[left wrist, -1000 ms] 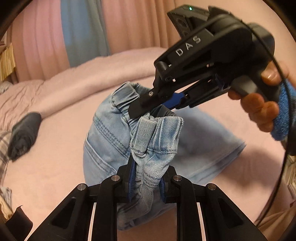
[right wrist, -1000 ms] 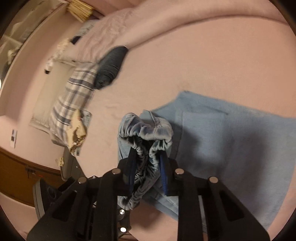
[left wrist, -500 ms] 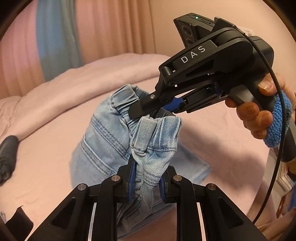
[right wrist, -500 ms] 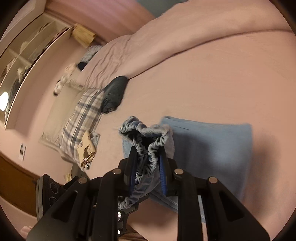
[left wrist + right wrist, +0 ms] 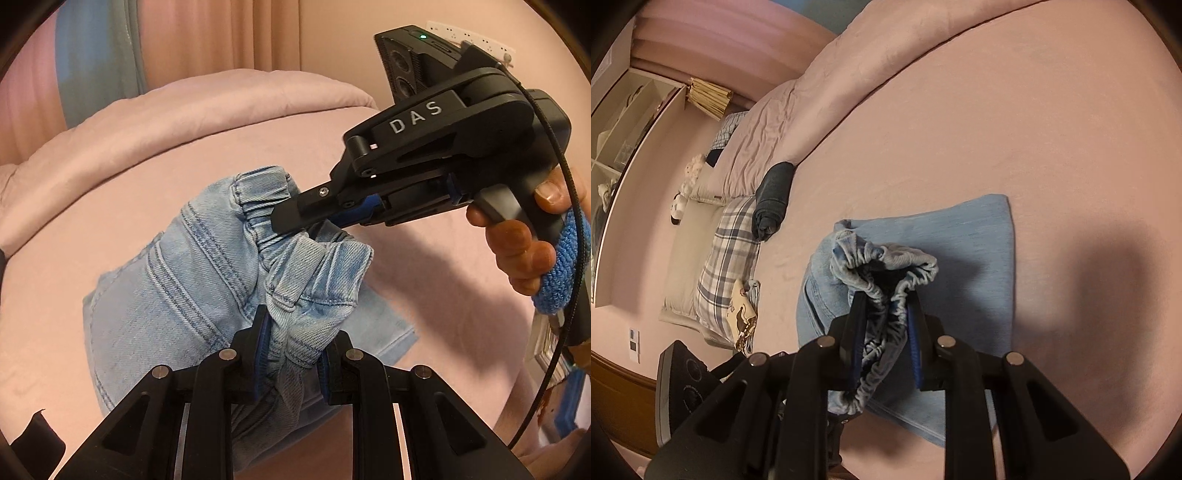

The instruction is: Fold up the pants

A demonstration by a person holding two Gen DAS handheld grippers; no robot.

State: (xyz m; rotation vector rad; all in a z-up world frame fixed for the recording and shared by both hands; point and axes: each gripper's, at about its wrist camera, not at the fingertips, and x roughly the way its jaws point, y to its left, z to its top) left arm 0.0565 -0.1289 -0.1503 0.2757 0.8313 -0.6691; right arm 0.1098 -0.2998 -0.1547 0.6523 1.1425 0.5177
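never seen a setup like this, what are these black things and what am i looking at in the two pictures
No robot here: a person holds a hand-held black gripping tool in each hand, and each carries a wide-angle camera looking along its two fingers. One picture comes from each camera.

In the left camera's picture, the left tool is at the bottom, clamped on bunched light blue denim pants. The right tool, marked DAS, reaches in from the right in the person's hand and grips the gathered waistband.

The right camera's picture shows that same right tool with the elastic waistband between its fingers, closing slightly. The rest of the pants lies on a pink bed. Further off are a rolled dark garment and a plaid pillow.
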